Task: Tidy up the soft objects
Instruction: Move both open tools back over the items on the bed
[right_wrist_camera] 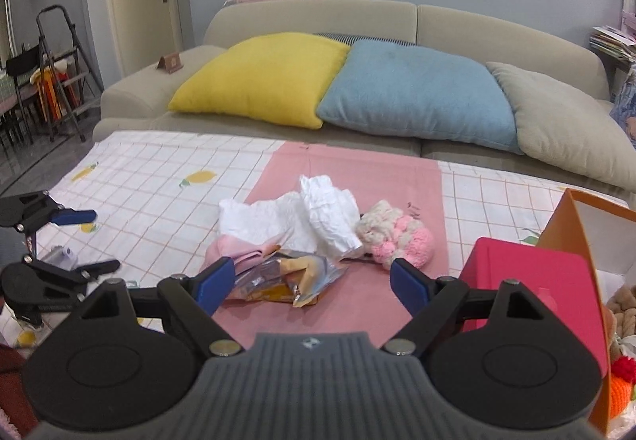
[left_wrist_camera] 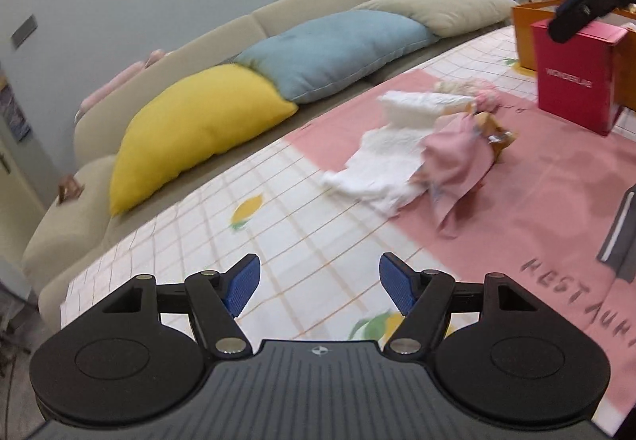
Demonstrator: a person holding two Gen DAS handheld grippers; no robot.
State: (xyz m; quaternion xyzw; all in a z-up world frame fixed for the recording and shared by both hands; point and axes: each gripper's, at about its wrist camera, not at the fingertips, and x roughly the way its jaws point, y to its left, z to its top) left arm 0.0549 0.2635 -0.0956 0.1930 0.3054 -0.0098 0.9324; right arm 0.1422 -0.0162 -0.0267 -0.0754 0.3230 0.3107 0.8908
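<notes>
A pile of soft things lies on the pink mat (right_wrist_camera: 357, 169) in the middle of the table: crumpled white cloth (right_wrist_camera: 302, 213) (left_wrist_camera: 393, 157), a pink cloth (right_wrist_camera: 232, 247) (left_wrist_camera: 457, 157), a pink and cream knitted toy (right_wrist_camera: 397, 233) and a shiny snack wrapper (right_wrist_camera: 286, 277). My right gripper (right_wrist_camera: 310, 281) is open and empty, just short of the wrapper. My left gripper (left_wrist_camera: 320, 285) is open and empty over the checked tablecloth, well left of the pile; it also shows at the left edge of the right wrist view (right_wrist_camera: 75, 217).
A red box (right_wrist_camera: 528, 281) (left_wrist_camera: 572, 70) and an orange box (right_wrist_camera: 584, 225) holding plush things stand at the table's right. A beige sofa (right_wrist_camera: 310, 14) behind carries yellow (right_wrist_camera: 262, 78), blue (right_wrist_camera: 417, 98) and grey (right_wrist_camera: 568, 122) cushions. A dark object (left_wrist_camera: 620, 233) lies at the right edge.
</notes>
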